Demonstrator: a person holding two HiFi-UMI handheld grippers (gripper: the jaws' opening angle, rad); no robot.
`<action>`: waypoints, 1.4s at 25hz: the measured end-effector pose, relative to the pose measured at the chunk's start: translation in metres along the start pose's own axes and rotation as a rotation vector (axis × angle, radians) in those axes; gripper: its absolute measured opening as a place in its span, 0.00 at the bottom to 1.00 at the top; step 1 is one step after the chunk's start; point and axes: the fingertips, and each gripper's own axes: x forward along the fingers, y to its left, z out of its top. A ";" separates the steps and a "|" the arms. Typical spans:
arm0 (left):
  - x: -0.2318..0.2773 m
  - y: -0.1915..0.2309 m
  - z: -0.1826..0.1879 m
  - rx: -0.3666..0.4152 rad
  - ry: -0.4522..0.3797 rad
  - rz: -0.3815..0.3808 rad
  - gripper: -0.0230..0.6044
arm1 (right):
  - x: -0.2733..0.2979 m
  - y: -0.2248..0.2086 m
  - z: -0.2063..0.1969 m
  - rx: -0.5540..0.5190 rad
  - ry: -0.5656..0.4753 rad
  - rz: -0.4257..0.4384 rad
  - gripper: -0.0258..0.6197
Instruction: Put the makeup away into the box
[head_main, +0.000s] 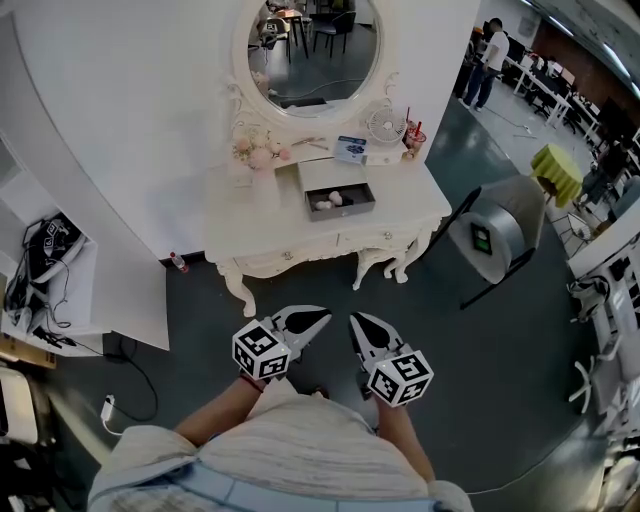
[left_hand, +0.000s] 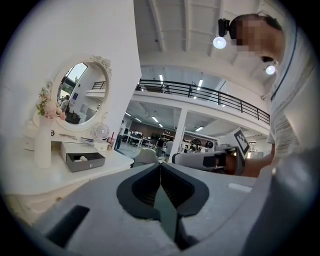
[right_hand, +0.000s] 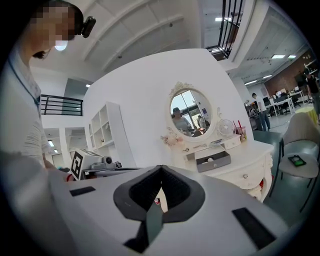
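Left claw (head_main: 318, 320) and right claw (head_main: 358, 325) hover pressed together, empty, well short of the table (head_main: 422, 206); the task looks unstarted, so approaching the box (head_main: 342, 212) comes next.

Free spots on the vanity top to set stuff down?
Bare tabletop left of the grey box, and right of it toward the corner. Crowded along the back: flowers, blue packet, fan, cup.

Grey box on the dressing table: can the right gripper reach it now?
Probably not: the right gripper is near the person's waist, with floor between it and the grey box. Nothing blocks the way; stepping closer should do.
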 end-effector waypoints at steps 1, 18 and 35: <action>0.001 0.000 0.000 0.000 0.001 0.000 0.06 | 0.000 0.002 0.001 -0.007 -0.011 0.011 0.05; 0.030 0.003 0.009 0.001 0.012 -0.014 0.06 | 0.003 -0.024 0.013 0.021 -0.037 0.027 0.06; 0.110 0.108 0.035 -0.063 -0.027 -0.034 0.06 | 0.081 -0.117 0.045 0.033 -0.013 -0.019 0.06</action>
